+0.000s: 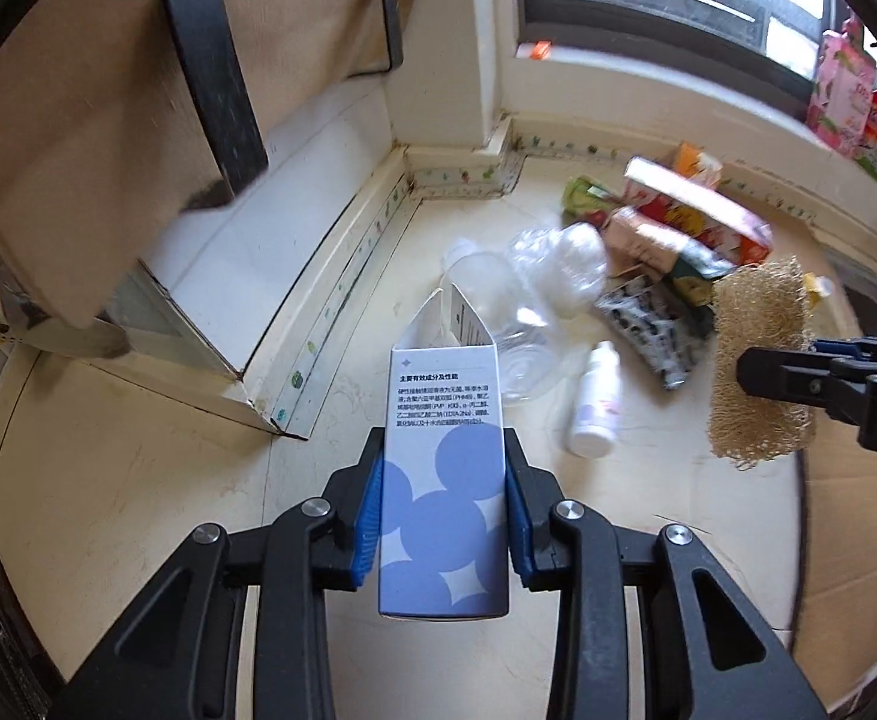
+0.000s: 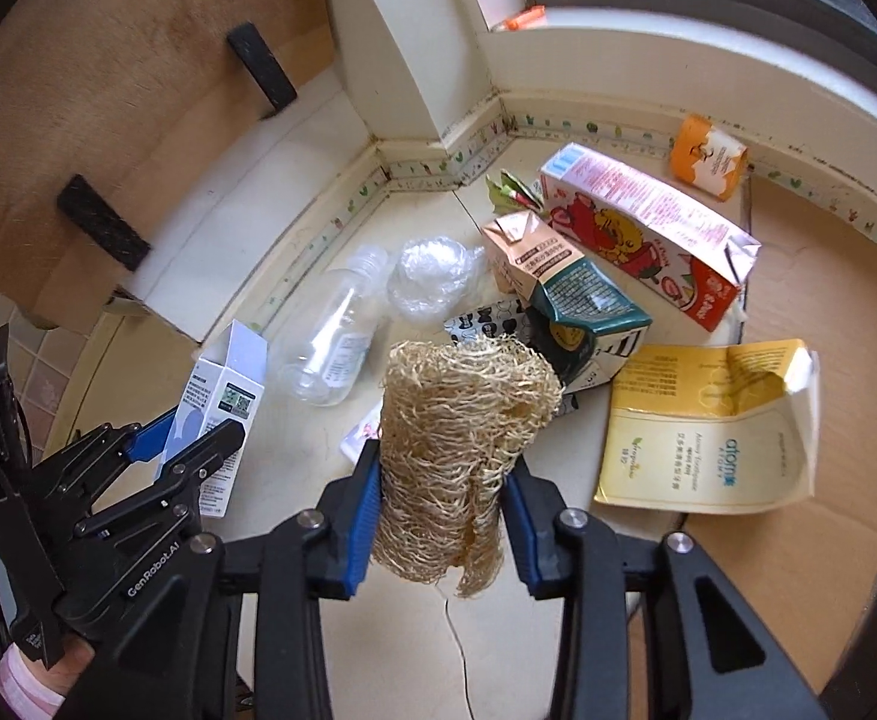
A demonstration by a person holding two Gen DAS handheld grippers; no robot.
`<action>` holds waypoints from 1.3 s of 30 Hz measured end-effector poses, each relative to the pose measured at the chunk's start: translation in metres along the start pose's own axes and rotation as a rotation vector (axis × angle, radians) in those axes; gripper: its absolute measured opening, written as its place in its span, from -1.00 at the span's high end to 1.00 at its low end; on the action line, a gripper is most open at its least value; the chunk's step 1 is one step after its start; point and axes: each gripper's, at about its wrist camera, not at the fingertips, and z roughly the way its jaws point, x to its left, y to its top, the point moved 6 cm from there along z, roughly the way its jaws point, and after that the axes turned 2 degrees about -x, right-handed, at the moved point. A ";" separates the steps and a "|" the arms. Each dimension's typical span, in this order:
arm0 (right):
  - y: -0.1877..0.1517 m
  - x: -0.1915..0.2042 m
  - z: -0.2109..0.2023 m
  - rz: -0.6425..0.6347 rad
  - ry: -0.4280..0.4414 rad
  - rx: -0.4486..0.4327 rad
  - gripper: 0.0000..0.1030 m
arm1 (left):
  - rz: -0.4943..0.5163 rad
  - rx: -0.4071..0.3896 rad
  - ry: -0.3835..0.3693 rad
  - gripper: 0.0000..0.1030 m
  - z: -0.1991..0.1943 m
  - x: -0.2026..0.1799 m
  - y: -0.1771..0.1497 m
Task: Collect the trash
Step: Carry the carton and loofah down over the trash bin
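Inventory, corner under the window, floor level.

Item 1: left tongs (image 1: 443,516), pinching a white-and-blue carton (image 1: 443,480) by its long sides, blue pads pressed flat against the card. The carton's open flap end points away from the tongs, so the grip sits on the stiffer closed half; held clear of the floor, seemingly for carrying off.

Item 2: right tongs (image 2: 441,516), pinching a loofah sponge (image 2: 462,438) across its lower part. The fibrous body squashes in at the pads and stands up between them, lifted above the litter.

Item 3: trash left lying on the pale floor (image 1: 108,480), bunched near the skirting in the corner:
- clear plastic bottle (image 2: 330,348), on its side
- crumpled clear wrap (image 2: 432,282), just beside the bottle
- small white bottle (image 1: 597,402), on its side, near the loofah
- brown-and-green carton (image 2: 564,288), crushed, leaning on the pile
- red cartoon carton (image 2: 648,228), lying across the back of the heap
- orange box (image 2: 705,156), apart, against the skirting
- yellow flattened box (image 2: 708,426), torn open, partly over a sheet of cardboard (image 2: 828,540)

Judgement: both tongs are loaded, so nothing more can be lifted until these two pieces are dropped somewhere; no bin or bag is visible in either view. Most of the pile remains to be collected.
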 end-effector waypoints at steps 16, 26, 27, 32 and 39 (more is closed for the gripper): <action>-0.083 0.032 -0.147 -0.156 0.032 -0.124 0.27 | -0.020 -0.148 -0.292 0.36 -0.157 -0.080 -0.039; -0.152 0.051 -0.203 -0.177 0.104 -0.130 0.27 | -0.017 -0.159 -0.377 0.36 -0.219 -0.097 -0.095; -0.158 0.054 -0.206 -0.180 0.111 -0.129 0.27 | -0.013 -0.157 -0.373 0.36 -0.223 -0.098 -0.101; -0.187 0.065 -0.213 -0.215 0.116 -0.128 0.27 | 0.008 -0.146 -0.339 0.36 -0.241 -0.097 -0.139; -0.230 0.079 -0.205 -0.264 0.156 -0.109 0.27 | 0.010 -0.118 -0.296 0.36 -0.249 -0.086 -0.194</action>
